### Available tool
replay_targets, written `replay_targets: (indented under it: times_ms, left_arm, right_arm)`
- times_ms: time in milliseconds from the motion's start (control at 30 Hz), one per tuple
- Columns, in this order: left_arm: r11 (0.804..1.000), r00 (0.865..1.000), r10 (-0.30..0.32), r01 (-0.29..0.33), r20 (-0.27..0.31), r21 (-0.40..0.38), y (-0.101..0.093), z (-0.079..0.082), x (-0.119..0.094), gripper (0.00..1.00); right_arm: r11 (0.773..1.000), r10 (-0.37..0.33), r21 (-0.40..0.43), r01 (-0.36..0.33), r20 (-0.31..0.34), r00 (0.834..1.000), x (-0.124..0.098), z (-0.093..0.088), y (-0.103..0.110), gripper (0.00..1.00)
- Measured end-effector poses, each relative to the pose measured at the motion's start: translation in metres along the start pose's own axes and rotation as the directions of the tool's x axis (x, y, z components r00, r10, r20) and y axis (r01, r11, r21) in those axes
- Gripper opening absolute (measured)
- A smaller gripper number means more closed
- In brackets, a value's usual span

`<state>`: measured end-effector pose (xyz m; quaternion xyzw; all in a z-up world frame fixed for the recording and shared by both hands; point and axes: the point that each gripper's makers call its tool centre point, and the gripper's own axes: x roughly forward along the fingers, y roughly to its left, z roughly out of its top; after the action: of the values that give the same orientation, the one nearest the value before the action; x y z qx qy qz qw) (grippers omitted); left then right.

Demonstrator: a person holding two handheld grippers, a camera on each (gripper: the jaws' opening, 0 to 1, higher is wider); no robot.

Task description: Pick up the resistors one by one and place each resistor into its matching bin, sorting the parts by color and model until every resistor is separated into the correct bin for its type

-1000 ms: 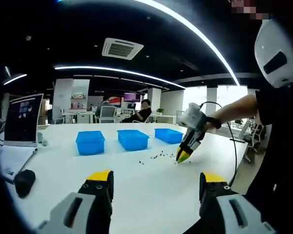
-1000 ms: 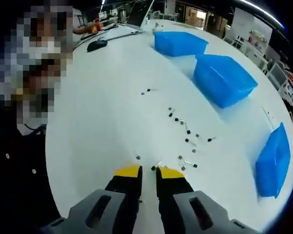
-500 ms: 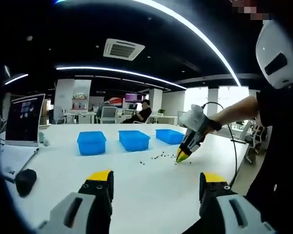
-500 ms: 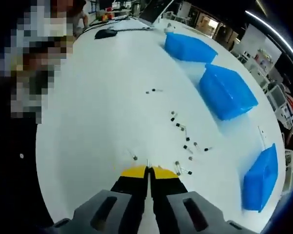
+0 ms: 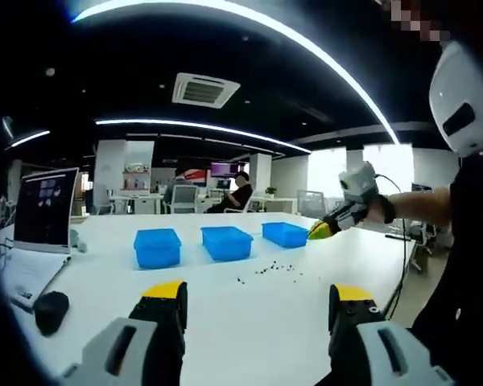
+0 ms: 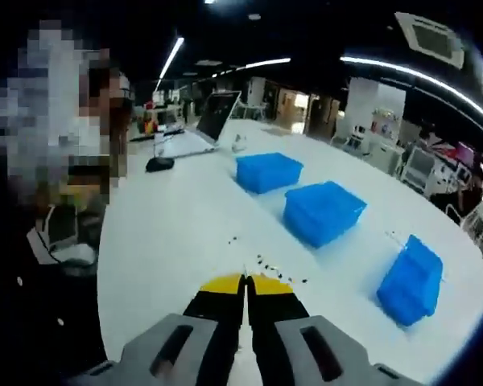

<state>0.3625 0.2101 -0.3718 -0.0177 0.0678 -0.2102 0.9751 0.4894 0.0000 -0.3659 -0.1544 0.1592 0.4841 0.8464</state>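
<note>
Left gripper (image 5: 258, 296), bottom of the left gripper view: jaws spread wide, nothing between them. Table (image 5: 249, 322): laptop (image 5: 42, 211) at far left, screen writing too small to read; mouse (image 5: 50, 306) lower left; three blue bins (image 5: 225, 241) in a row mid-frame; loose resistors (image 5: 267, 271) scattered just before them. Right gripper (image 6: 245, 284), bottom centre of the right gripper view: yellow tips pressed together above the table; whether a resistor is pinched between them cannot be told.
</note>
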Motion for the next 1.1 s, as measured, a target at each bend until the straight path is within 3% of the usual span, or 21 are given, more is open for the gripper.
replay_targets:
  times_ms: [100,167,300,467,600,633,700,833,967,1067,1100]
  left_arm:
    - [1.0,1.0,-0.005,0.005,0.007,0.008,-0.003,0.004,0.001,0.72]
    - [1.0,1.0,0.002,-0.003,0.011,0.012,-0.003,0.007,0.001,0.72]
    - [1.0,0.999,0.028,-0.028,0.025,0.013,0.0,0.012,-0.001,0.72]
    - [0.998,0.998,0.065,-0.065,0.027,0.017,0.007,0.015,-0.005,0.72]
    - [0.993,0.993,0.107,-0.109,0.04,0.045,0.013,0.019,-0.01,0.72]
    - [0.992,0.992,0.119,-0.121,0.046,0.044,0.015,0.02,-0.011,0.72]
    - [0.989,0.989,0.138,-0.14,0.054,0.037,0.019,0.022,-0.013,0.72]
    - [0.984,0.983,0.172,-0.175,0.06,0.04,0.025,0.023,-0.017,0.72]
    - [0.973,0.973,0.224,-0.226,0.052,0.038,0.034,0.02,-0.021,0.72]
    - [0.969,0.968,0.245,-0.247,0.055,0.03,0.038,0.021,-0.024,0.72]
    - [0.968,0.967,0.247,-0.249,0.056,0.029,0.039,0.021,-0.024,0.72]
  right_arm:
    - [0.994,-0.096,0.059,0.089,0.126,0.987,-0.022,0.009,0.0,0.05]
    - [0.984,-0.168,0.102,0.149,0.222,0.961,-0.037,0.015,0.003,0.05]
    - [0.959,-0.275,0.164,0.232,0.331,0.903,-0.054,0.025,0.01,0.05]
    - [0.975,-0.217,0.125,0.184,0.353,0.91,-0.037,0.045,0.019,0.05]
    - [0.988,-0.147,0.093,0.122,0.366,0.919,-0.006,0.072,0.019,0.05]
    - [0.993,-0.12,0.049,0.109,0.369,0.922,0.004,0.081,0.021,0.05]
    - [0.997,-0.072,0.011,0.073,0.353,0.933,0.029,0.094,0.022,0.05]
    - [1.0,-0.021,0.008,0.02,0.359,0.933,0.085,0.13,0.013,0.05]
    - [0.999,0.008,0.037,-0.022,0.358,0.934,0.136,0.159,0.0,0.05]
    - [0.999,-0.003,0.044,-0.013,0.342,0.94,0.178,0.176,-0.01,0.05]
    - [0.999,-0.005,0.044,-0.011,0.34,0.941,0.182,0.178,-0.012,0.05]
